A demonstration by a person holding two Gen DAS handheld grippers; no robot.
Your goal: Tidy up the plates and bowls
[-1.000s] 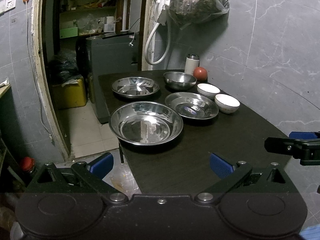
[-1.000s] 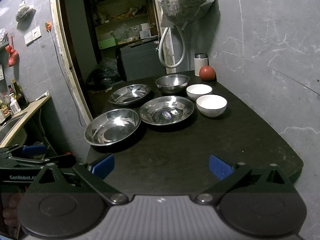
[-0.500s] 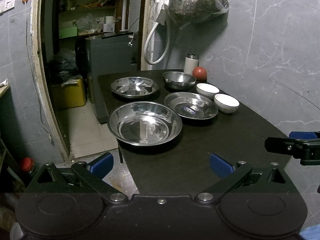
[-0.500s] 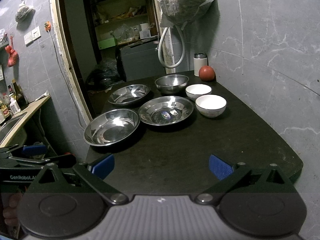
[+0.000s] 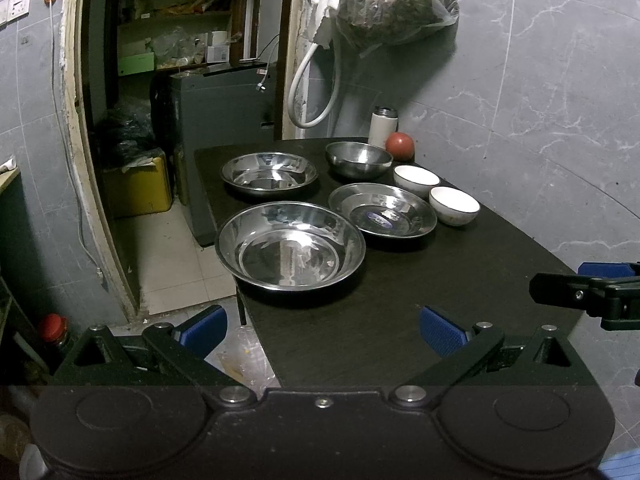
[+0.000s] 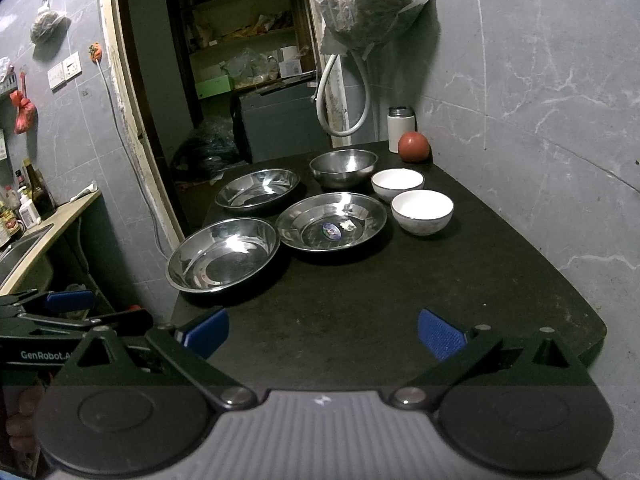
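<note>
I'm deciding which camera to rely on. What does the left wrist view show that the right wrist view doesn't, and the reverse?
Only the left wrist view shows the yellow box on the floor past the doorway, and the right gripper at its right edge.

Only the right wrist view shows the sink counter with bottles, the red bag on the wall, and the left gripper at its left edge.

Both show the table, three steel plates, a steel bowl, two white bowls, the flask, the tomato and the hanging bag.

We see three steel plates (image 6: 223, 254) on the table's (image 6: 400, 300) left, steel bowl (image 6: 344, 167) far, two bowls (image 6: 422, 212) right.
</note>
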